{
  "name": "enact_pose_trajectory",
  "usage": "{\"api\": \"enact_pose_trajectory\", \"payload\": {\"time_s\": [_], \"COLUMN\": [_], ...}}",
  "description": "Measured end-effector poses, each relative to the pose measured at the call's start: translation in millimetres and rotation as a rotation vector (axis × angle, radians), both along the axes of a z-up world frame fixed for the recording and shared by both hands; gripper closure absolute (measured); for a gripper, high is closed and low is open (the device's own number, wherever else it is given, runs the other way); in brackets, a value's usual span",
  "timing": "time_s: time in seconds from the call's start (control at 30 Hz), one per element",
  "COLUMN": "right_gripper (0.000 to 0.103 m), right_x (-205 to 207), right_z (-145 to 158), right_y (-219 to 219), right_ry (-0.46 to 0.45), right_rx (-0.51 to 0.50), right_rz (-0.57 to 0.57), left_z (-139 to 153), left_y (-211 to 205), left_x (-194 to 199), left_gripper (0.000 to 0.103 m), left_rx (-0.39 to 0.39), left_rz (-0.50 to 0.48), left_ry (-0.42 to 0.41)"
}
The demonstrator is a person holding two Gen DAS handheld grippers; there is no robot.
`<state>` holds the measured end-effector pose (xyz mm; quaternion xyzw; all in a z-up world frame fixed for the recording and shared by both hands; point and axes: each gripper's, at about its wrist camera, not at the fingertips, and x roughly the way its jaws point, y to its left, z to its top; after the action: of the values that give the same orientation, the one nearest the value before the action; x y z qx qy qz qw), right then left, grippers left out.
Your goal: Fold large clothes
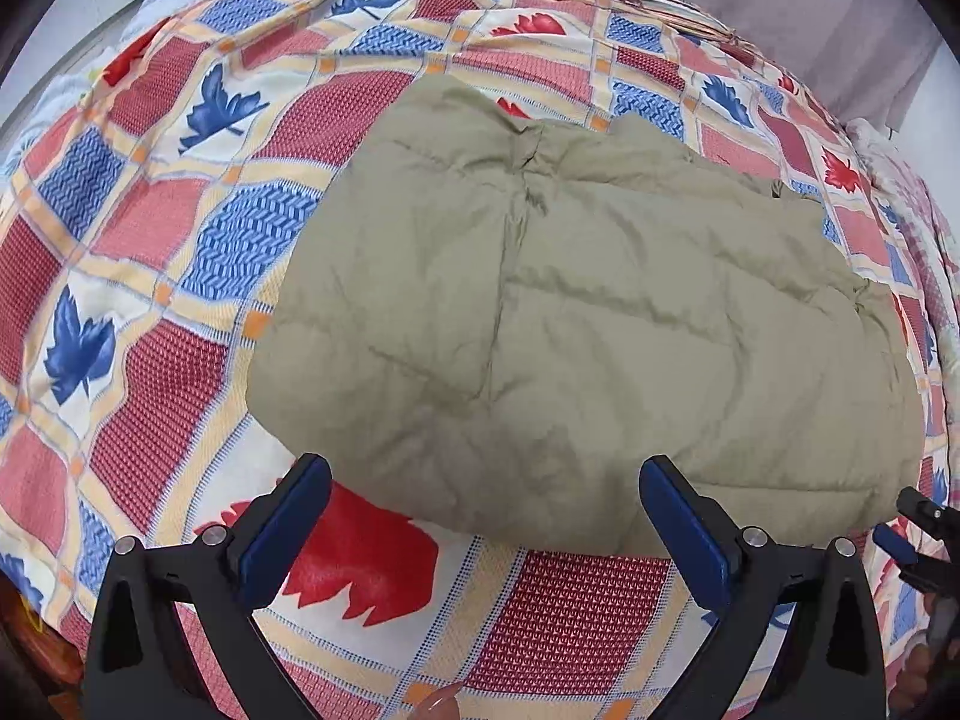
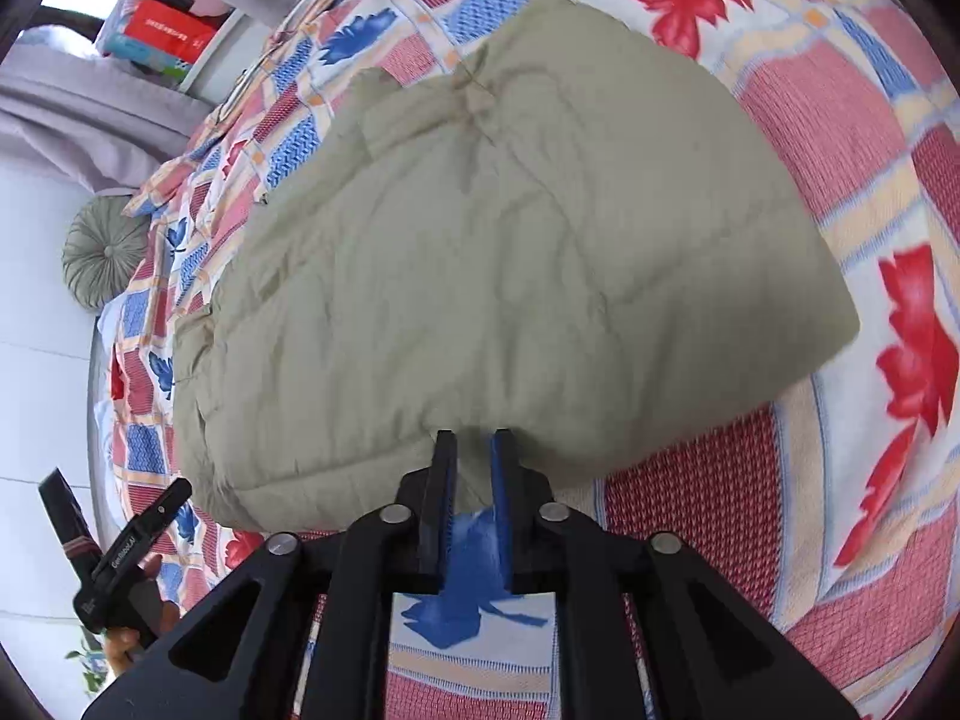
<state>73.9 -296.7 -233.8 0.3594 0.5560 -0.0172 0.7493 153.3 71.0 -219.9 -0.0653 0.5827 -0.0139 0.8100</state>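
I had the folded olive padded coat (image 1: 576, 300) lying mid-frame on the patterned bed (image 1: 150, 240). My left gripper (image 1: 480, 516) hung released; my right gripper (image 2: 474, 480) stood parted, empty. I judged pressing the bulge flat would help.

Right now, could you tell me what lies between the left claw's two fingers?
In the left wrist view, the open left claw frames the padded olive jacket's near edge and the patterned bedspread; neither pad touches the jacket.

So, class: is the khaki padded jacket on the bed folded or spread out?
Folded. The khaki padded jacket lies as a compact bundle with rounded doubled edges, no sleeves showing.
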Motion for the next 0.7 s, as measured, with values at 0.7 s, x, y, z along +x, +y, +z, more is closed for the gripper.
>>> {"api": "enact_pose_trajectory", "payload": {"time_s": [0.7], "right_gripper": [0.013], "right_x": [-19], "right_z": [-70], "right_y": [-27], "right_ry": [-0.007], "right_rx": [0.347], "right_rz": [-0.257], "left_z": [-81], "left_y": [55], "left_x": [1], "left_gripper": [0.0], "left_rx": [-0.591], "left_rz": [0.259], "left_ry": [0.104]}}
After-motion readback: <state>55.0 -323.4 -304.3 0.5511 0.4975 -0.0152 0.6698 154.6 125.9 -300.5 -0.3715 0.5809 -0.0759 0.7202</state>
